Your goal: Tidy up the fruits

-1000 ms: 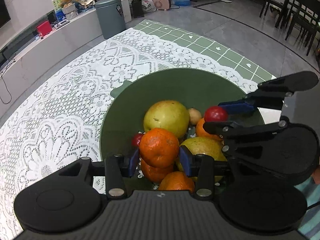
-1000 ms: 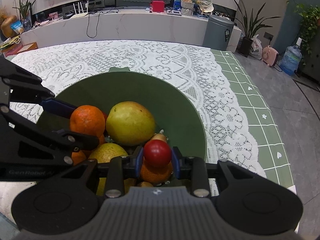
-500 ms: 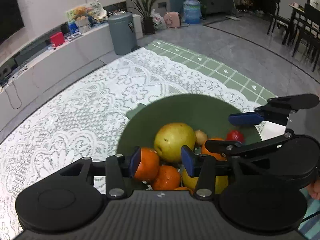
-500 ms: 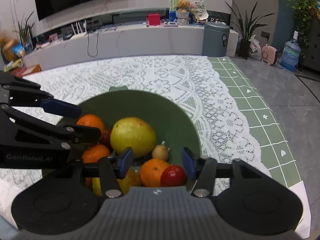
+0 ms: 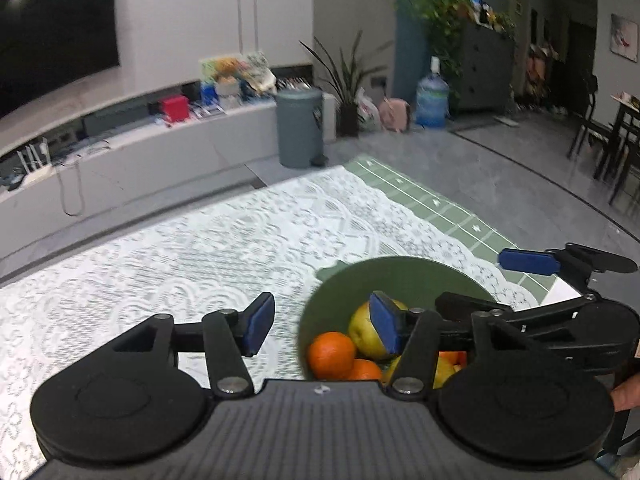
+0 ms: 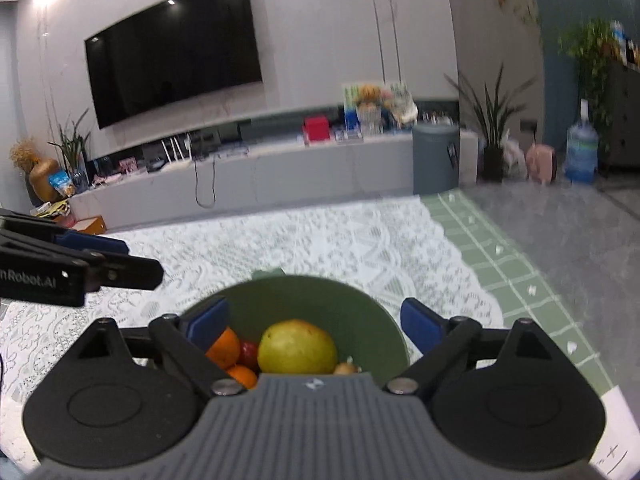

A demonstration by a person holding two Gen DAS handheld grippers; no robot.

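Note:
A green bowl (image 5: pixel 420 276) (image 6: pixel 356 300) stands on the lace tablecloth and holds the fruits: oranges (image 5: pixel 332 354) (image 6: pixel 223 346), a large yellow-green pear (image 6: pixel 296 346) (image 5: pixel 362 330), a small red fruit (image 6: pixel 249 353) and a small brown fruit (image 6: pixel 346 368). My left gripper (image 5: pixel 322 330) is open and empty, raised above the bowl's left rim. My right gripper (image 6: pixel 316 322) is open and empty, raised above the bowl. It also shows in the left wrist view (image 5: pixel 520 280), to the right. The left gripper's fingers (image 6: pixel 94 242) show at the left of the right wrist view.
The white lace tablecloth (image 5: pixel 200 248) lies over a green checked cloth (image 6: pixel 500 256) whose edge is at the right. Beyond the table are a grey bin (image 5: pixel 300 128), a TV bench and chairs (image 5: pixel 600 140).
Both grippers have let go of their fruit, the orange and the red fruit now lying in the bowl. Both have opened wide, risen and pulled back from the bowl.

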